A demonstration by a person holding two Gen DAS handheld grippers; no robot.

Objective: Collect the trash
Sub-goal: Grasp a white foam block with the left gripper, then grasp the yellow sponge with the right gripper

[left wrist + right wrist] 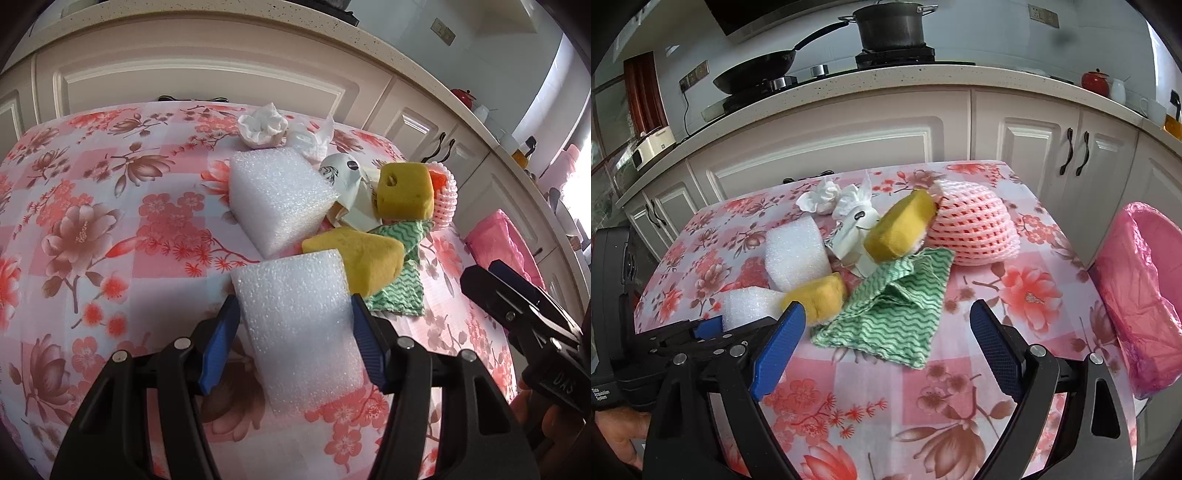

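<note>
My left tongs (295, 325) straddle the near white foam block (299, 325), both blue pads against its sides, gripping it on the floral tablecloth (74, 221). Just beyond them lies a second foam block (277, 199), a yellow sponge (358, 258) to its right. My right tongs (888, 332) stand wide open and hold nothing; the green wavy cloth (894, 306) lies just ahead between their tips. Far right of them sits the pink-lined bin (1145, 295).
</note>
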